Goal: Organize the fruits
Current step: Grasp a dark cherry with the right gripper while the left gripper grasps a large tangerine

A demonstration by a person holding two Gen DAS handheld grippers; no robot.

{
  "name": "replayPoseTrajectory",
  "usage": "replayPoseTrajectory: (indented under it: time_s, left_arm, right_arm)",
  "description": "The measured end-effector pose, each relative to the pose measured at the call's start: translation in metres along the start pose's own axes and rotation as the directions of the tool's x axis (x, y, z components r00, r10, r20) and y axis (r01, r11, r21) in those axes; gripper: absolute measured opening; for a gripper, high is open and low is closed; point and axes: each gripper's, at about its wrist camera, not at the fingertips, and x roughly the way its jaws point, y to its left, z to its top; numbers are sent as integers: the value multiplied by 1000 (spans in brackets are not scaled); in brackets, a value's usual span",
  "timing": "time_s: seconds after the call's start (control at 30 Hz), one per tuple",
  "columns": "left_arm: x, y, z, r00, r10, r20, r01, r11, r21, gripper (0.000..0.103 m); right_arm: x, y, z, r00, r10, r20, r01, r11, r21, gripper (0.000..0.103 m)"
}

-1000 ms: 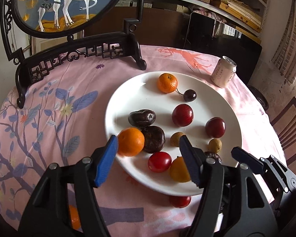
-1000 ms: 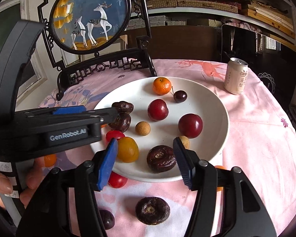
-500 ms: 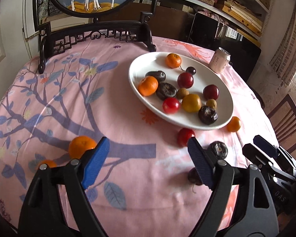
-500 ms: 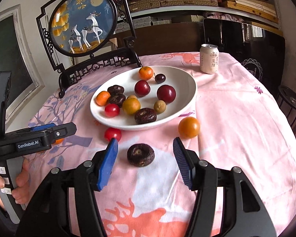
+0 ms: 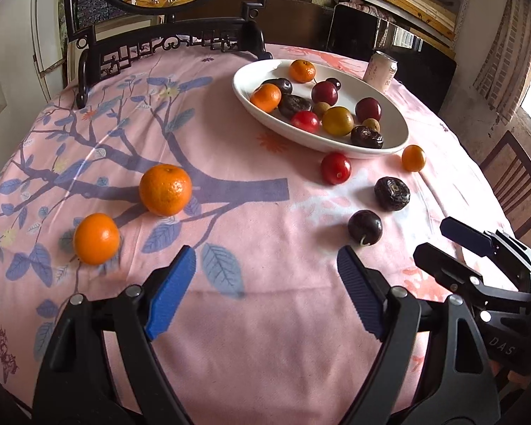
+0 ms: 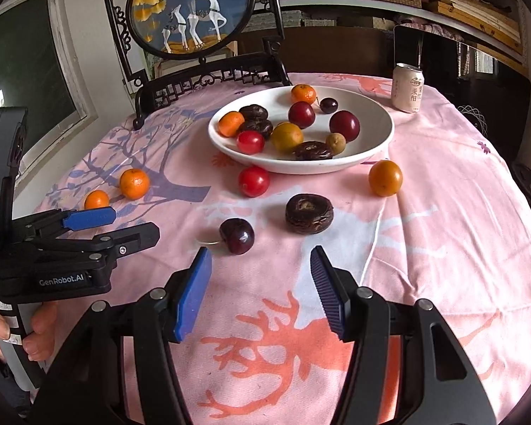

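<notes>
Your round counter with the pink tree-and-deer print cloth (image 6: 442, 233) carries everything; largest item on it is the wide white ceramic dish (image 6: 384, 120), already loaded with roughly eleven pieces: mandarins, red and dark plums, a yellow-orange fruit, wrinkled dark ones, small tan ones, a cherry. I'd call it about two-thirds done. Six pieces are still loose on the cloth. Biggest is the large orange mandarin (image 5: 165, 189) out on the purple branch print, well apart from the dish, with the smaller orange mandarin (image 5: 96, 238) just beside it toward the counter edge. Next, the wrinkled dark brown flattened fruit (image 6: 309, 213) sits between the dish and your right tool (image 6: 260, 288). The smooth orange round fruit (image 6: 385, 177) and the glossy red plum (image 6: 253, 181) both lie just outside the dish rim. Smallest is the dark cherry with a pale stem (image 6: 237, 235), nearest your right tool. Both tools are released, jaws spread wide, nothing between the blue pads: right tool low over the cloth facing the cherry, left tool (image 5: 265, 288) hanging between the mandarins and the cherry. My call: right takes the cherry, left takes the mandarins.
</notes>
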Motion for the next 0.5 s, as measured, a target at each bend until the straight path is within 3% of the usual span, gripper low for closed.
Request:
replayPoseTrajectory:
  time_s: [0.23, 0.47, 0.5]
  left_arm:
    - [-18, 22, -13, 1000, 13, 18, -13, 1000, 6, 87]
    - [-27, 55, -18, 1000, 21, 16, -20, 998, -53, 87]
    - [-28, 59, -18, 1000, 21, 20, -20, 998, -62, 87]
  right_arm:
    - [32, 20, 7, 997, -12, -70, 8, 998, -63, 57]
    - [58, 18, 15, 994, -50, -102, 44, 998, -52, 41]
    - [58, 16, 15, 994, -40, -98, 37, 999, -40, 33]
